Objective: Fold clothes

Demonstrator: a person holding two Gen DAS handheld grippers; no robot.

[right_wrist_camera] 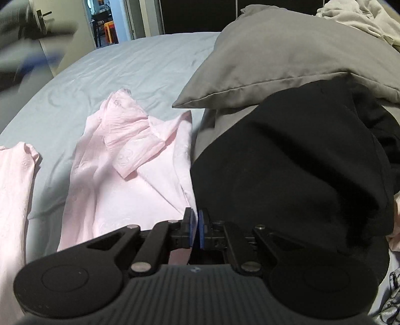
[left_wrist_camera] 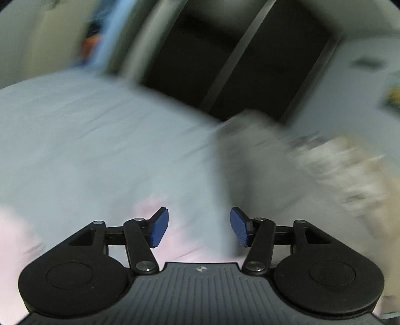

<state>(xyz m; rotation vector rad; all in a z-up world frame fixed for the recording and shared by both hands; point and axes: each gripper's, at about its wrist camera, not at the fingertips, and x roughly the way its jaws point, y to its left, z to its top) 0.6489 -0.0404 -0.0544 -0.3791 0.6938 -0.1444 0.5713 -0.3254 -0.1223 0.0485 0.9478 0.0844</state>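
A pink shirt (right_wrist_camera: 130,155) lies crumpled on the pale blue bed sheet (right_wrist_camera: 125,65), collar towards the far side. My right gripper (right_wrist_camera: 197,225) sits at the shirt's near right edge. Its blue pads are almost together, with a thin strip of pink cloth pinched between them. Another pink piece (right_wrist_camera: 15,180) lies at the far left. The left wrist view is badly blurred. There my left gripper (left_wrist_camera: 199,226) stands open above the sheet (left_wrist_camera: 87,137), with nothing between its fingers and pink cloth (left_wrist_camera: 175,240) below it.
A grey pillow (right_wrist_camera: 287,57) and a black garment (right_wrist_camera: 287,162) crowd the right side next to the shirt. Pale clothes (right_wrist_camera: 362,17) are heaped at the far right. A doorway (right_wrist_camera: 105,22) opens beyond the bed. A dark wardrobe (left_wrist_camera: 225,62) stands behind.
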